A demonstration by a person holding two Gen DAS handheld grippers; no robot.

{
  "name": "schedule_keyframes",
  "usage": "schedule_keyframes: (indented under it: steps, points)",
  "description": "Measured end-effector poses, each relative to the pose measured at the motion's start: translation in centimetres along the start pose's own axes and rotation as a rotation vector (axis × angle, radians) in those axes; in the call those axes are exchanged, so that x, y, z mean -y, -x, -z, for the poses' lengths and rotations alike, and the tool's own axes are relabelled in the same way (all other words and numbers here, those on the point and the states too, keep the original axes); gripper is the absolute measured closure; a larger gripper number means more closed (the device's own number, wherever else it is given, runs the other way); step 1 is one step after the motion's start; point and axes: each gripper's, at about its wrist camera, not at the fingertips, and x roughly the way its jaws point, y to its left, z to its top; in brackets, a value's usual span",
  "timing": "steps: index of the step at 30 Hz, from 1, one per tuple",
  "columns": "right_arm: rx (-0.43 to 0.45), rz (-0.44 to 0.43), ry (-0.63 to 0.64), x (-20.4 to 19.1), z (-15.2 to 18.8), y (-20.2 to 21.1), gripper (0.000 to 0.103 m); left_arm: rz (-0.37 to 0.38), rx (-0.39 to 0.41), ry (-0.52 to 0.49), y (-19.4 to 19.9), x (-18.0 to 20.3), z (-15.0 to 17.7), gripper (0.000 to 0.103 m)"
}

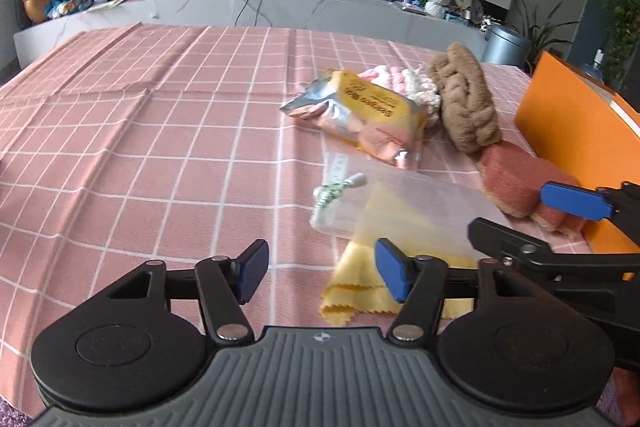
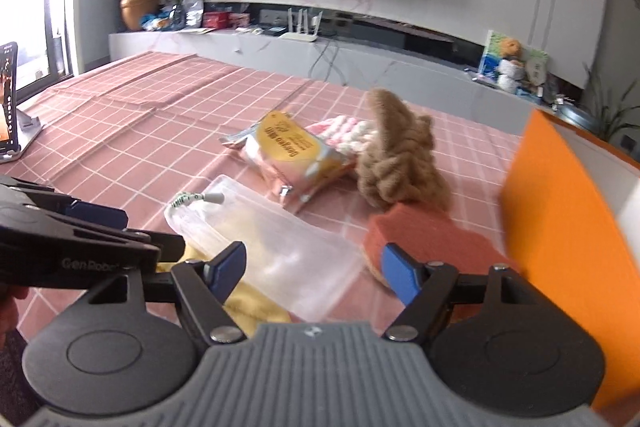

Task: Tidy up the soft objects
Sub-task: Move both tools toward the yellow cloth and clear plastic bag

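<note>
A pile of soft things lies on the pink checked tablecloth (image 1: 160,147): a brown fluffy scrunchie (image 1: 464,99) (image 2: 400,163), a pink and white knit piece (image 1: 404,83) (image 2: 348,131), a foil and yellow wipes pack (image 1: 360,115) (image 2: 292,155), a clear zip pouch (image 1: 404,211) (image 2: 272,243), a yellow cloth (image 1: 360,291) (image 2: 248,303) and a red-brown sponge (image 1: 520,183) (image 2: 432,235). My left gripper (image 1: 322,273) is open and empty above the yellow cloth's left edge. My right gripper (image 2: 314,269) (image 1: 532,219) is open and empty over the pouch and sponge.
An orange box (image 1: 580,147) (image 2: 568,227) stands at the right edge of the table. A phone on a stand (image 2: 10,103) is at the far left. A TV console with clutter runs along the wall behind the table.
</note>
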Motion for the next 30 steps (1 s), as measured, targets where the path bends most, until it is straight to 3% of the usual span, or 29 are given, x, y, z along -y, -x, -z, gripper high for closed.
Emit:
schedule_keyframes:
  steps: [5, 11, 13, 16, 18, 24, 30]
  points:
    - [-0.058, -0.063, -0.029, 0.4, -0.3, -2.7, 0.02, -0.009, -0.015, 0.012, -0.6, -0.9, -0.2, 0.039]
    - [-0.141, -0.074, -0.08, 0.8, 0.5, -4.9, 0.023, -0.01, -0.014, -0.001, -0.9, -0.8, -0.2, 0.04]
    - [-0.125, -0.068, -0.071, 0.6, 0.6, -4.6, 0.032, -0.004, -0.014, -0.002, -0.9, -0.8, -0.1, 0.04]
    - [-0.116, -0.085, -0.057, 0.4, 0.5, -4.1, 0.059, -0.005, -0.01, -0.013, -1.0, -0.5, -0.1, 0.04]
    - [-0.114, -0.109, -0.058, 0.4, 0.5, -3.9, 0.088, 0.0, -0.01, -0.015, -1.0, -0.3, -0.1, 0.04]
    - [-0.11, -0.122, -0.106, 0.6, 0.3, -2.4, 0.089, 0.017, -0.013, -0.023, -0.6, -0.1, 0.2, 0.04]
    - [-0.095, -0.048, -0.104, 2.0, 0.7, 0.0, 0.088, 0.015, -0.015, -0.04, -0.3, 0.3, 0.4, 0.04]
